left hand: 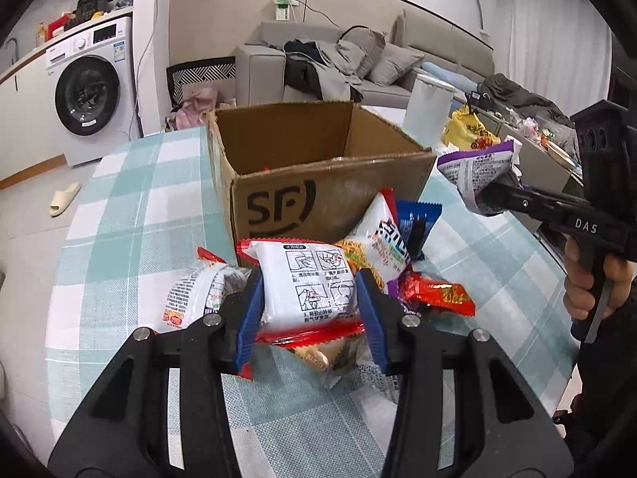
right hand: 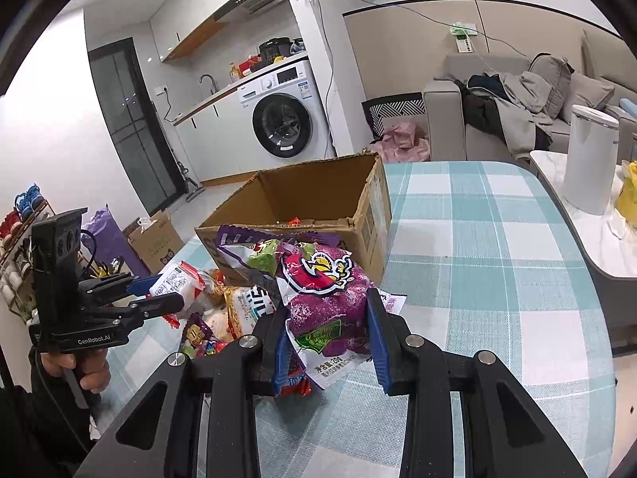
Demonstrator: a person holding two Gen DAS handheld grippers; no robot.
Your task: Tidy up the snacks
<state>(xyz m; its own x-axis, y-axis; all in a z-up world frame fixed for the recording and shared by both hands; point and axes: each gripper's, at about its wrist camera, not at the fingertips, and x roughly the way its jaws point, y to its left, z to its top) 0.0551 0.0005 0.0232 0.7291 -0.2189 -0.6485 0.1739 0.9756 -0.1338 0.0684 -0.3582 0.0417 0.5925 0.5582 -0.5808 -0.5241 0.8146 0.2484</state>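
Note:
My left gripper (left hand: 310,298) is shut on a white snack packet with red edges (left hand: 306,279), its blue pads pressing both sides, just above the snack pile. That gripper (right hand: 169,290) and its packet (right hand: 175,277) also show at the left of the right wrist view. My right gripper (right hand: 330,318) is shut on a purple snack bag (right hand: 326,298), held in the air in front of the box. From the left wrist view this bag (left hand: 473,171) hangs to the right of the box, pinched by the right gripper (left hand: 487,197). The open cardboard box (left hand: 318,159) (right hand: 302,195) stands behind the pile.
Loose packets lie in front of the box: a noodle bag (left hand: 382,243), a blue one (left hand: 416,223), a red one (left hand: 438,294). The checked tablecloth (left hand: 139,199) drops off at the left edge. A white canister (right hand: 589,159) and a yellow bag (left hand: 469,131) stand on a side table.

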